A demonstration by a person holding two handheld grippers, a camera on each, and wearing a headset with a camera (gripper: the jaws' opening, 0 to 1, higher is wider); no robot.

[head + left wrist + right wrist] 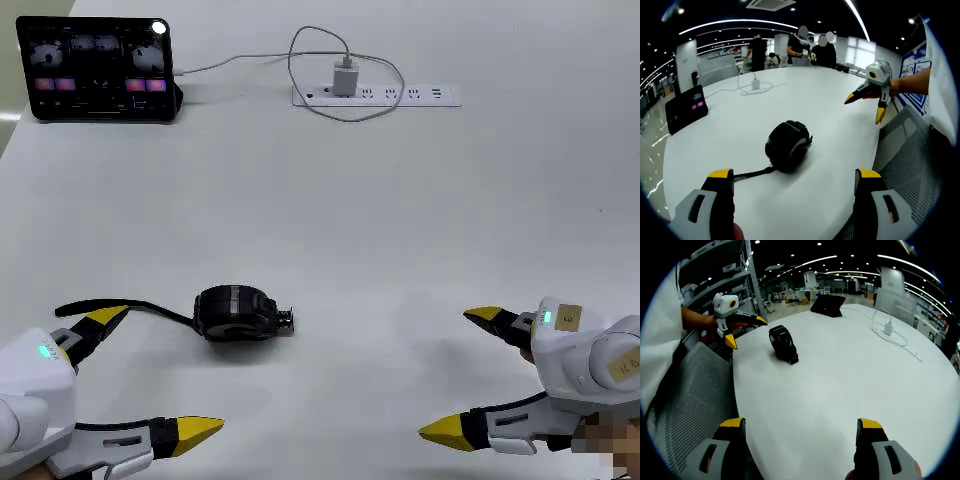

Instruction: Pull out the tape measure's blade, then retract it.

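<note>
Black tape measure (235,312) lying on the white table (400,220), at about 8 o'clock from the middle of the head view, apart from both pairs of jaws. With the blade fully inside the case, only the small hook end (286,320) showing on the 3 o'clock side. Thin black strap (165,312) going out from the case toward 9 o'clock and passing just beside the upper finger of the left gripper (160,372); touching or not, cannot tell.

Left gripper at 7 o'clock, low in the head view, jaws spread wide, yellow tips, nothing between them. Right gripper (448,373) at 5 o'clock, well apart from the tape measure, jaws also spread wide and holding nothing.

In the left gripper view, tape measure (788,145) near and straight ahead at 12 o'clock of the jaws, right gripper (863,111) farther away at 2 o'clock. In the right gripper view, tape measure (782,342) far ahead at 11 o'clock, left gripper (747,332) near it at 10 o'clock.

At the far side of the table in the head view, dark tablet (95,68) with lit screen at 11 o'clock, white power strip (420,96) with a plugged charger (345,78) at 12 o'clock.
</note>
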